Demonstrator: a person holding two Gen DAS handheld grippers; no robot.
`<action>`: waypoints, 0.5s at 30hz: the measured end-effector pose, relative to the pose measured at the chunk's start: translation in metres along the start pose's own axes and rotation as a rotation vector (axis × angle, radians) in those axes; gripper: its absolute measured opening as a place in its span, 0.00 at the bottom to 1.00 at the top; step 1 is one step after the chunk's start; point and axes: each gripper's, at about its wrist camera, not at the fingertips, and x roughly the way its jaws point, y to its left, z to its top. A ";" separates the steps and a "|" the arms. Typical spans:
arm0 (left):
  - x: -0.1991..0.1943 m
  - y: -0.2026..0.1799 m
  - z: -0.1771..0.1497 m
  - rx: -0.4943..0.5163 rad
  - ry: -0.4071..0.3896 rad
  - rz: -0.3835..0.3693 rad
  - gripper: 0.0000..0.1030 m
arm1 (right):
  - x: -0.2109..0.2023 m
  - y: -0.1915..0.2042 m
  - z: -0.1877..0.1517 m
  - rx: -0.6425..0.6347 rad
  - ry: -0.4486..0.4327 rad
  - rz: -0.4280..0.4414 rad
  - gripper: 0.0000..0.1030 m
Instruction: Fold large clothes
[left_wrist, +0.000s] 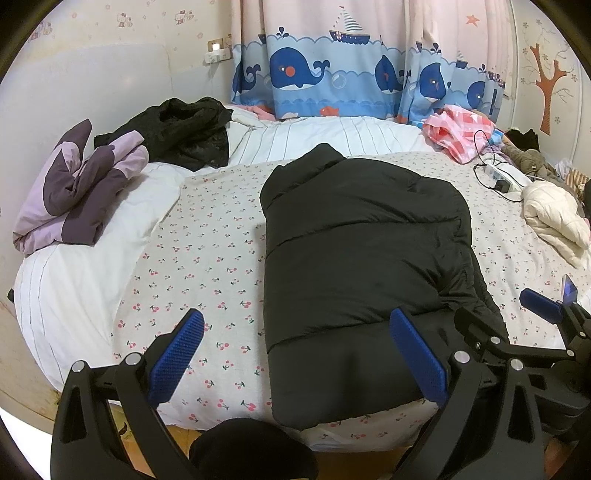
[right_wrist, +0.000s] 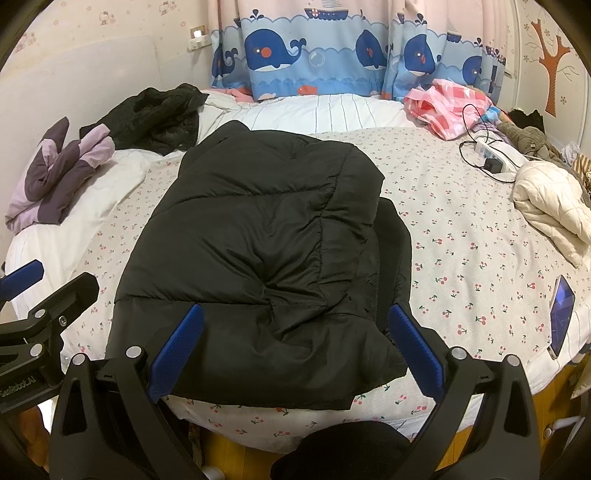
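A black puffer jacket (left_wrist: 362, 258) (right_wrist: 266, 251) lies partly folded on the cherry-print bed sheet (left_wrist: 207, 258) (right_wrist: 461, 236), collar toward the curtain, hem at the near bed edge. My left gripper (left_wrist: 295, 354) is open, hovering over the near edge beside the jacket's left side, with nothing between its blue fingers. My right gripper (right_wrist: 295, 350) is open too, its fingers spread just above the jacket's hem. In the left wrist view the right gripper (left_wrist: 546, 306) shows at the right edge. Part of the left gripper's finger (right_wrist: 22, 277) shows at the right wrist view's left edge.
A purple garment (left_wrist: 74, 184) and a black lacy garment (left_wrist: 177, 129) lie at the far left. A cream jacket (right_wrist: 554, 206), a power strip with cables (right_wrist: 495, 155), pink checked cloth (right_wrist: 447, 103) and a phone (right_wrist: 561, 314) lie at the right. Whale curtain (left_wrist: 332, 74) hangs behind.
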 end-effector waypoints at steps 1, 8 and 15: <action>0.000 0.000 0.000 0.000 0.000 -0.001 0.94 | 0.000 0.000 0.001 0.000 0.000 0.001 0.93; 0.000 0.000 0.000 -0.002 0.000 -0.002 0.94 | 0.000 0.000 0.000 0.001 0.000 0.000 0.93; 0.002 -0.001 -0.002 -0.003 -0.001 -0.006 0.94 | 0.000 0.000 -0.001 0.001 0.002 -0.001 0.93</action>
